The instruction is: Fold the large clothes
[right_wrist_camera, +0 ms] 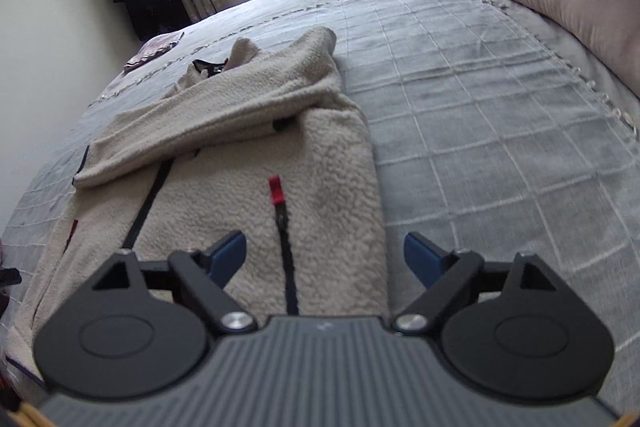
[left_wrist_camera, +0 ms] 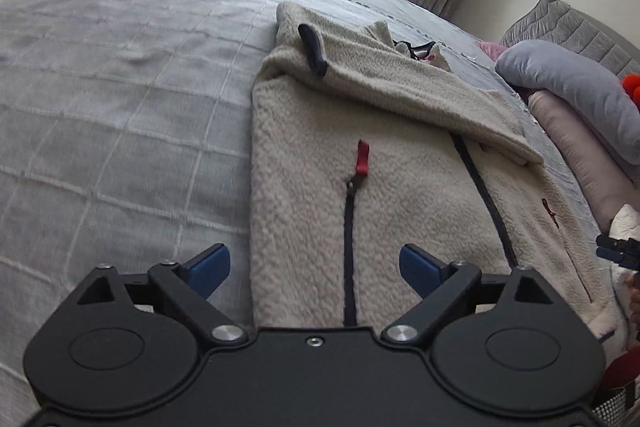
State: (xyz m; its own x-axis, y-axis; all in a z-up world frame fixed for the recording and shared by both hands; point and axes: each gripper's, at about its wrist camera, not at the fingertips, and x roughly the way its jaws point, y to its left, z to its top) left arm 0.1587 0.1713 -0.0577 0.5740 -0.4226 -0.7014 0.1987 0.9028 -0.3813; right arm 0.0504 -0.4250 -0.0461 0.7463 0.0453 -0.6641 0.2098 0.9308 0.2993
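Nearest us, the left gripper (left_wrist_camera: 315,265) and right gripper (right_wrist_camera: 325,254) hover spread wide, empty. Beneath them the cream fleece jacket (left_wrist_camera: 400,163) lies on the grey checked bedspread (left_wrist_camera: 120,99), sleeves folded across, red zipper pull (left_wrist_camera: 362,157) showing.

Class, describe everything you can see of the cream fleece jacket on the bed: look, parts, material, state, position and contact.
The fleece jacket is cream, with a fluffy, curly pile. It lies flat on the grey checked bedspread, partly folded: both sleeves are laid across its chest. Dark zippers run down it; one pocket zipper has a red pull tab. One sleeve ends in a dark cuff. Both grippers hover open at its near edge; neither visibly touches it.
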